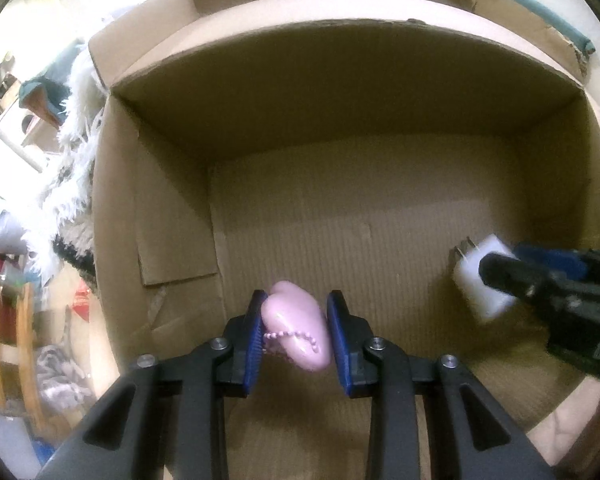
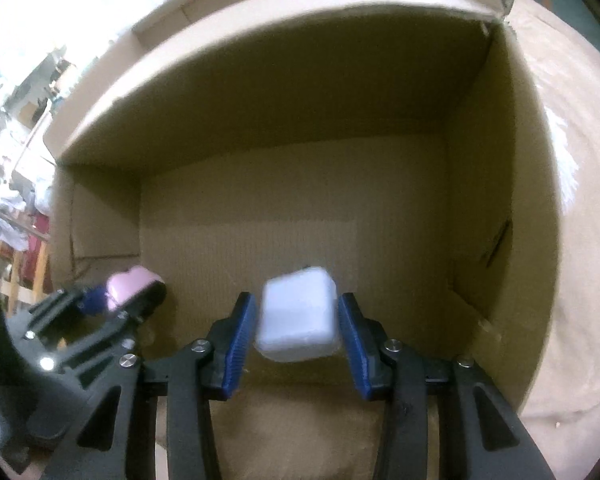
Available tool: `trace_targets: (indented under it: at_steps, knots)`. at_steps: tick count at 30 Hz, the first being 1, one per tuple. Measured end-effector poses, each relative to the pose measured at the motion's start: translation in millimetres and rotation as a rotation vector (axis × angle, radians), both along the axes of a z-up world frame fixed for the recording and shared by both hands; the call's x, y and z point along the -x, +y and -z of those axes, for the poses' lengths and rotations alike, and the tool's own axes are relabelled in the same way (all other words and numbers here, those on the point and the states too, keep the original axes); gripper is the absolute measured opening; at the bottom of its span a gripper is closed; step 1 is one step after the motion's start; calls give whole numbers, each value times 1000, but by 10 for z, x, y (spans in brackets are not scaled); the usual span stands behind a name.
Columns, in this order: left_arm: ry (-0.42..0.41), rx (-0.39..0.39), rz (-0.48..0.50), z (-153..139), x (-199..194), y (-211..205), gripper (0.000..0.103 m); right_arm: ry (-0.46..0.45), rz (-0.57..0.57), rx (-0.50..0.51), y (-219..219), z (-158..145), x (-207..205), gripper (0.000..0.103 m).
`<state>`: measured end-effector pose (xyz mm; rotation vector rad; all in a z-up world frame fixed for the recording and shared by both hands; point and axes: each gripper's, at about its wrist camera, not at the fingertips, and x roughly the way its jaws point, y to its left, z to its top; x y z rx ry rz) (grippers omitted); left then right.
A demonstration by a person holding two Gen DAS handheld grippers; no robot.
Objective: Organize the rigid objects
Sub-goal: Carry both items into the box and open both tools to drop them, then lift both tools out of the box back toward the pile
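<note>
My left gripper point(image 1: 296, 312) is shut on a pink heart-shaped charm point(image 1: 296, 326) with a bead chain, held inside an open cardboard box point(image 1: 340, 208) above its floor. My right gripper point(image 2: 296, 308) is shut on a white plug adapter point(image 2: 298, 318), also inside the box point(image 2: 300, 208). In the left wrist view the adapter point(image 1: 484, 280) shows at the right with its metal prongs pointing left, held by the right gripper point(image 1: 500, 264). In the right wrist view the left gripper point(image 2: 136, 296) with the pink charm point(image 2: 128, 284) is at the lower left.
The box floor is bare brown cardboard, with tall walls on all sides. A white fluffy rug point(image 1: 76, 148) and household clutter lie outside the box at the left. A pale cloth surface point(image 2: 572, 200) lies outside the box at the right.
</note>
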<state>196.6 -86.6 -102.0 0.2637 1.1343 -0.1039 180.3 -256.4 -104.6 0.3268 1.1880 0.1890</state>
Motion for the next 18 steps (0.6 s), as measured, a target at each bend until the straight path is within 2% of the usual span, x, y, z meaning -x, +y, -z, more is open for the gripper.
trace_targets:
  at_steps: [1,3,6,7,8,10,12,18]
  knots:
    - [0,3,-2,6,5,4,27,-7,2,-12,-21,-20,0,57]
    - [6,4,3,0,0,6,28,-20,4,-46,-55,-48,7,65]
    - [11,29,6,-43,1,53,38,-47,1,-67,-72,-112,20,75]
    - [12,35,13,-75,28,57,45,-60,-4,-72,-75,-140,27,81]
    - [5,24,24,-106,56,21,56,-72,-9,-78,-57,-193,22,84]
    - [-34,-17,25,-153,120,-46,73,-97,-28,-89,9,-275,38,97]
    - [-69,-36,25,-198,162,-68,74,-111,-51,-85,65,-325,57,103]
    - [-59,-30,0,-232,145,-16,74,-137,-59,-87,121,-376,76,103]
